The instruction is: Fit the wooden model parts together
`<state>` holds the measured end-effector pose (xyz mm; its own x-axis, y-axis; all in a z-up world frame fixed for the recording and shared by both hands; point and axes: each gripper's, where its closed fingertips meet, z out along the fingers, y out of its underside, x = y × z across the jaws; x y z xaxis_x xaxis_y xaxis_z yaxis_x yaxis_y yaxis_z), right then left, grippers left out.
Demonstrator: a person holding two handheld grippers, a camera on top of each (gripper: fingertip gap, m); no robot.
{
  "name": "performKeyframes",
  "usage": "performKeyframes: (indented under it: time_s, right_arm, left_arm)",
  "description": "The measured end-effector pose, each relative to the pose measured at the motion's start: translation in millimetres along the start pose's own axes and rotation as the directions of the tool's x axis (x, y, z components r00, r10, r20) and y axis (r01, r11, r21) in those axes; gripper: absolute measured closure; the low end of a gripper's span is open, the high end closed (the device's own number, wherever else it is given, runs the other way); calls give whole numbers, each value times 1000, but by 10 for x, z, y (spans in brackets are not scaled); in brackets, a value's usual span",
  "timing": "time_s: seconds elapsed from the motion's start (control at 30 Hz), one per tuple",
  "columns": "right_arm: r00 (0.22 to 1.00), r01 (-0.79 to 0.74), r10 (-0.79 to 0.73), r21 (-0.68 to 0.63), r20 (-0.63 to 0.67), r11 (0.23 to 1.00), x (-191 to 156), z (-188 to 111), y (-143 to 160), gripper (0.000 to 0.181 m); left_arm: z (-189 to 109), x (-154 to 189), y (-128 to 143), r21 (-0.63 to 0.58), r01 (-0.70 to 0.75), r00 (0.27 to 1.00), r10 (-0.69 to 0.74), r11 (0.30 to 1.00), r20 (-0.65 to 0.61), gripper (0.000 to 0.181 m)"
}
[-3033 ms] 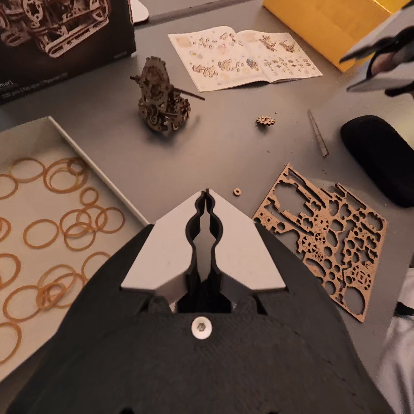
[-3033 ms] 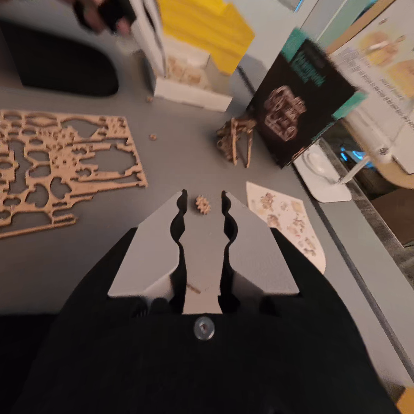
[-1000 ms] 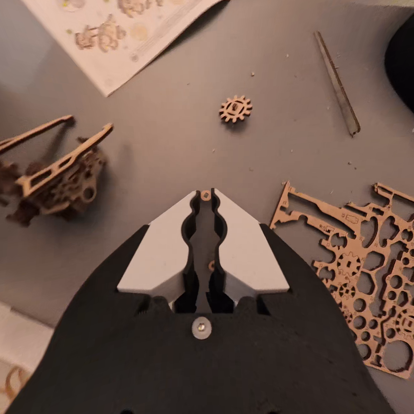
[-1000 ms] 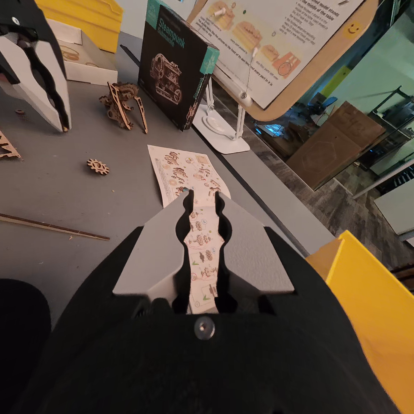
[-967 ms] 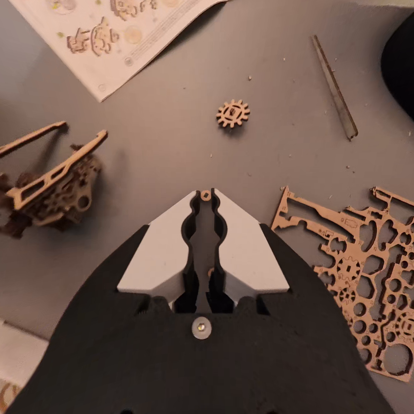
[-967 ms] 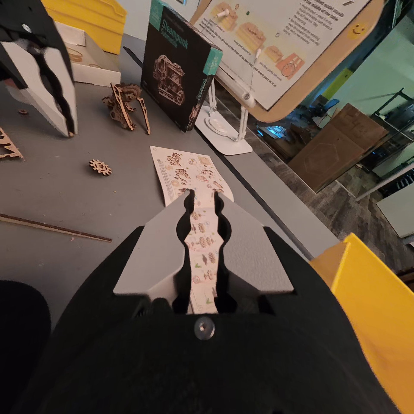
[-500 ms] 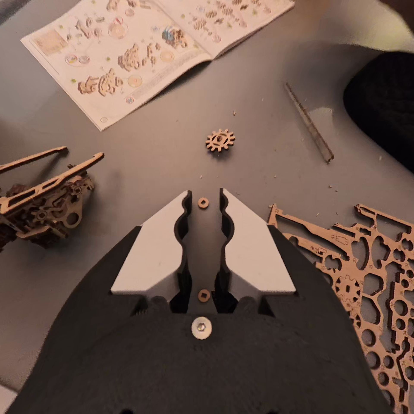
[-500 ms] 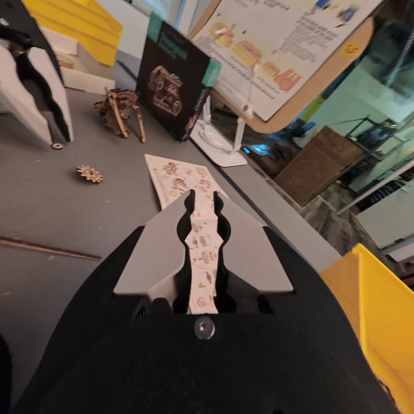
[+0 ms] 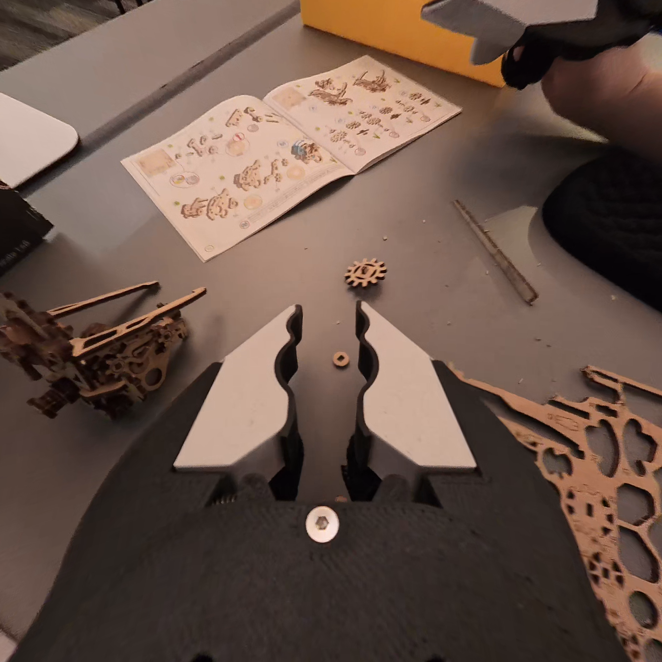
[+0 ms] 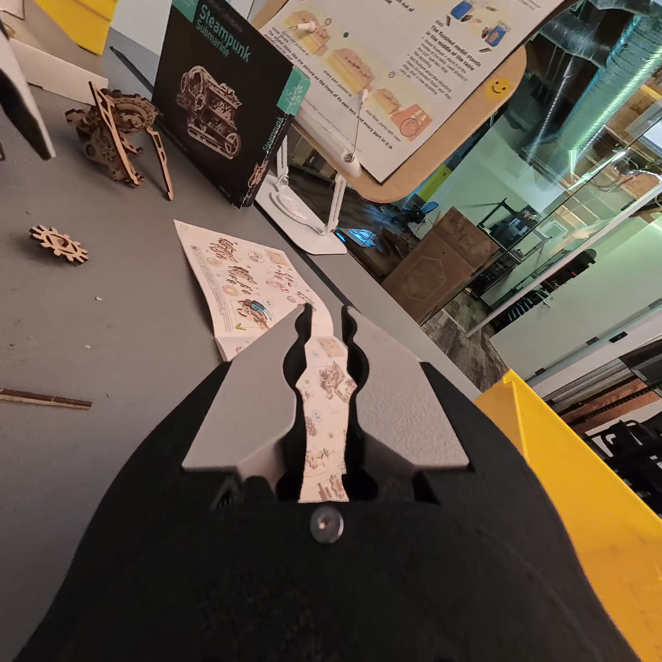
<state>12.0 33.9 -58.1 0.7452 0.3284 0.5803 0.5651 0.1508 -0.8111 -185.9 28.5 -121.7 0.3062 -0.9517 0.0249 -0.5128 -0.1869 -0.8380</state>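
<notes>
Hovering with fingers spread, the left gripper point(image 9: 329, 311) frames a small round wooden washer point(image 9: 340, 359) lying loose on the grey tabletop point(image 9: 107, 222). Beyond lies a wooden toothed gear point(image 9: 365, 273). The right gripper point(image 10: 325, 308), parted and empty, hangs over an open paper instruction booklet point(image 10: 243, 283).

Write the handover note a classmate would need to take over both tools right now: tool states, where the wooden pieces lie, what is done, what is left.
Left tool: open, empty, above the small round wooden washer on the grey table.
Right tool: open, empty, over the open paper instruction booklet.
Toothed wooden gear lies loose beyond the washer. Partly built wooden model is to the left, cut-out wooden sheet to the right.
Done: nothing joined that shows.
Left: pick up washer and gear, fit them.
</notes>
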Motion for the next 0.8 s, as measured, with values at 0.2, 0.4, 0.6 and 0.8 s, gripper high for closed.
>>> performKeyframes:
  time_s: [0.2, 0.4, 0.6, 0.8]
  right_arm:
    - [998, -36, 37, -16, 54, 999, -85, 27, 27, 172]
    - [996, -2, 6, -43, 85, 999, -146, 45, 78, 173]
    - [992, 60, -52, -71, 111, 996, -217, 62, 116, 173]
    - [980, 110, -93, -87, 174, 990, -374, 91, 142, 173]
  left_arm:
    - [-40, -119, -31, 29, 14, 1000, -15, 999, 20, 156]
    - [-13, -73, -1, 16, 17, 1000, -17, 1000, -10, 158]
    - [6, -53, 29, -2, -4, 1000, 4, 1000, -11, 161]
    - [-6, -80, 21, 5, 5, 1000, -5, 1000, -4, 162]
